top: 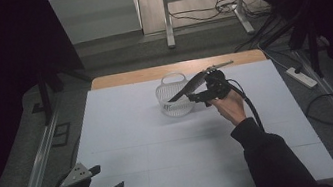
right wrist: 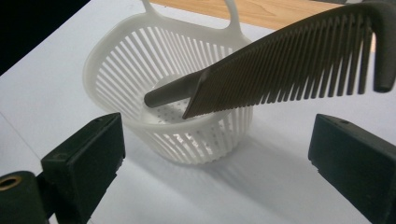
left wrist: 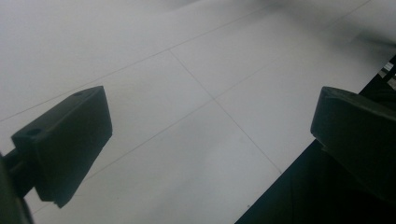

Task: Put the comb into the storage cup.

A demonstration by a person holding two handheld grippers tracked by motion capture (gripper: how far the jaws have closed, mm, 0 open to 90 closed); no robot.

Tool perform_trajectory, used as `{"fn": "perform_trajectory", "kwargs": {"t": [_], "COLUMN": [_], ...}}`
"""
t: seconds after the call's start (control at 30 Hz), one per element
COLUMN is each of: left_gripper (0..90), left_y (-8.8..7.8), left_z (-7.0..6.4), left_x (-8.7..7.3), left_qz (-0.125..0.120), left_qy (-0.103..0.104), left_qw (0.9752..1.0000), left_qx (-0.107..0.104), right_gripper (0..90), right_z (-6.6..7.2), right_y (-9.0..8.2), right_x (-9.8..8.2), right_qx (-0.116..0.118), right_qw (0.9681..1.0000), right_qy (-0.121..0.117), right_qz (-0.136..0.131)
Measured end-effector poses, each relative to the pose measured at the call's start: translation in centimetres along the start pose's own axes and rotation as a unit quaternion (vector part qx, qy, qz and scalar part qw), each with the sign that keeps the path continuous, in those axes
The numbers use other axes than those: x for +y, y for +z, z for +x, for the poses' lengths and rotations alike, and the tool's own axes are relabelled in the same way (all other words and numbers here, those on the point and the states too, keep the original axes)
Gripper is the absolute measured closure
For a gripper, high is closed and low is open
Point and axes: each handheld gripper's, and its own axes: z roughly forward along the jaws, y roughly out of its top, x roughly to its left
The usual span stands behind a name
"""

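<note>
A white slatted basket [top: 165, 96] [right wrist: 122, 59] with a handle stands on the white sheet toward the far middle of the table. A dark comb [top: 188, 88] [right wrist: 280, 65] leans in it: its handle end rests on the basket's floor, and its toothed end sticks out over the rim, up and to the right. My right gripper [top: 200, 93] [right wrist: 217, 140] sits just right of the basket, open; the comb lies above its jaws, not between them. My left gripper [top: 107, 178] [left wrist: 210, 135] is held open over the near left corner with nothing in it.
The white sheet [top: 163, 149] covers the wooden table [top: 141, 74], whose bare strip shows at the far edge. Metal rails [top: 35, 175] run along both sides on the floor. Desk legs and cables [top: 222, 8] stand beyond the table, and a power strip [top: 302, 77] lies at the right.
</note>
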Motion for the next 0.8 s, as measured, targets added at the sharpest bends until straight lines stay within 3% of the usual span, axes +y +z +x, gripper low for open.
{"fn": "perform_trajectory", "kwargs": {"t": [0.8], "left_gripper": [0.0], "left_y": [0.0], "left_z": [0.0], "left_x": [0.0], "left_qz": [0.000], "left_qy": [0.003], "left_qw": [1.0000], "left_qx": [-0.003], "right_gripper": [0.4], "right_z": [1.6], "right_y": [-1.8], "right_x": [-1.1], "right_qx": [0.004], "right_qw": [0.9984], "right_qy": [-0.052], "right_qz": [0.020]}}
